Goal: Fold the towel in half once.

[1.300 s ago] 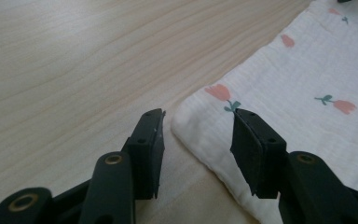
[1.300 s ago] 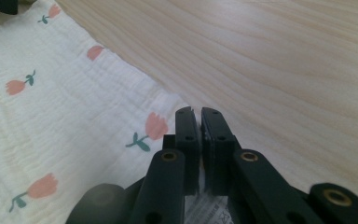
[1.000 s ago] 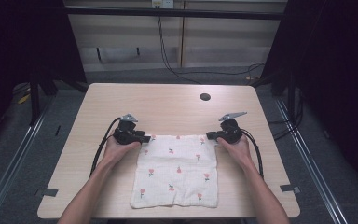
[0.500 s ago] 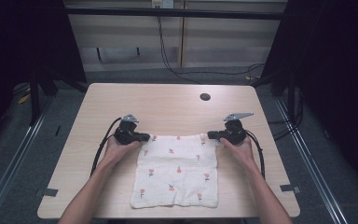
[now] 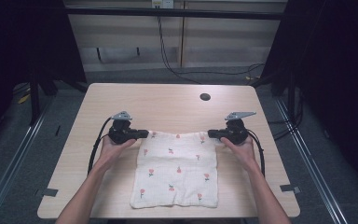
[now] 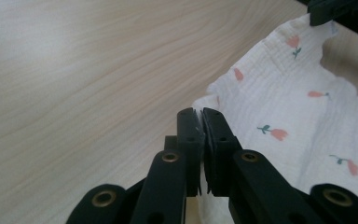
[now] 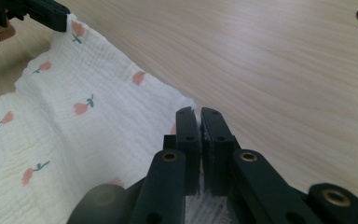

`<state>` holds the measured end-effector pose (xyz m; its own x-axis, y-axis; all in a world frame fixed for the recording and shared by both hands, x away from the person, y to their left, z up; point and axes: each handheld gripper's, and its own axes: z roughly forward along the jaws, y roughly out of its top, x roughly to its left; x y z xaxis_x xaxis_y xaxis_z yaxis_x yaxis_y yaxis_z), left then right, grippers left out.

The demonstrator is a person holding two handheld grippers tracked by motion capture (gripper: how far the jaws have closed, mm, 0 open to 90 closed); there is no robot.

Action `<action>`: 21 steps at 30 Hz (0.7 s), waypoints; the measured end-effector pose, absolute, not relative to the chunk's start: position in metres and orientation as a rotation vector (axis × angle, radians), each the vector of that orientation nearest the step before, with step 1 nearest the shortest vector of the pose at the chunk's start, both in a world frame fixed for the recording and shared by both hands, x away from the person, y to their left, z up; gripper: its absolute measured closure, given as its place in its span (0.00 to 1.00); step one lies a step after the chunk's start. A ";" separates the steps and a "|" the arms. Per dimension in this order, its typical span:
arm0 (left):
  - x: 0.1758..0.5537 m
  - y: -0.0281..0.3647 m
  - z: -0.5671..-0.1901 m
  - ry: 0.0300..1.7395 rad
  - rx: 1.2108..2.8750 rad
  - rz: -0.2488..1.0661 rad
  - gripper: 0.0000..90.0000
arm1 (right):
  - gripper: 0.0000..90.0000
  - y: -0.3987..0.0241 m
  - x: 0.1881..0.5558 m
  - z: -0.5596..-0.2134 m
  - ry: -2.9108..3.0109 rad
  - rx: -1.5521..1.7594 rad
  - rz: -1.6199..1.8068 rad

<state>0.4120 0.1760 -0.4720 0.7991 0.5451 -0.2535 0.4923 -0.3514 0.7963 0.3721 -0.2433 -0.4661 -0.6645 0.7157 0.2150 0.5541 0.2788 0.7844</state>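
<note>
Cloth (image 5: 177, 170) flat on table (image 5: 168, 102), far edge stretched straight between two pinched corners. Left gripper (image 5: 142, 134) clamped on far-left corner, jaws having just closed; right gripper (image 5: 213, 135) clamped on far-right corner. Rest of fabric trailing back from both jaws toward near table edge.

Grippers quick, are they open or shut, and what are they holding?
Left gripper: shut on the far left corner of the flowered cloth.
Right gripper: shut on the cloth's far right corner.

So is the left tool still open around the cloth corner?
No, the left tool is shut on the cloth, its jaws pinching the corner between them.
</note>
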 end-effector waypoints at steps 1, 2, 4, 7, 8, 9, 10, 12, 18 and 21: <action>0.412 0.177 -0.471 0.768 2.005 0.066 0.96 | 0.96 -0.247 0.371 -0.464 2.350 1.183 1.348; 0.413 0.178 -0.469 0.768 1.994 0.066 0.96 | 0.96 -0.249 0.370 -0.462 2.341 1.184 1.354; 0.413 0.182 -0.466 0.768 1.973 0.070 0.96 | 0.96 -0.256 0.367 -0.458 2.312 1.184 1.377; 0.411 0.184 -0.460 0.758 1.944 0.074 0.96 | 0.96 -0.263 0.364 -0.453 2.278 1.196 1.402; 0.410 0.184 -0.458 0.755 1.936 0.082 0.96 | 0.96 -0.264 0.362 -0.451 2.270 1.195 1.411; 0.409 0.184 -0.457 0.752 1.934 0.093 0.96 | 0.96 -0.264 0.362 -0.449 2.267 1.189 1.416; 0.409 0.185 -0.455 0.753 1.931 0.106 0.96 | 0.96 -0.262 0.361 -0.447 2.262 1.182 1.418; 0.408 0.185 -0.452 0.745 1.930 0.111 0.96 | 0.96 -0.261 0.359 -0.443 2.260 1.160 1.416; 0.406 0.188 -0.443 0.733 1.906 0.126 0.96 | 0.96 -0.261 0.356 -0.429 2.219 1.130 1.451; 0.406 0.191 -0.436 0.724 1.891 0.147 0.96 | 0.96 -0.261 0.354 -0.423 2.201 1.116 1.468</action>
<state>0.4059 0.1911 -0.4357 0.8089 0.5444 -0.2222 0.4144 -0.2598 0.8722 0.3542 -0.2610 -0.4227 -0.6670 0.7217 0.1852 0.4483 0.1903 0.8734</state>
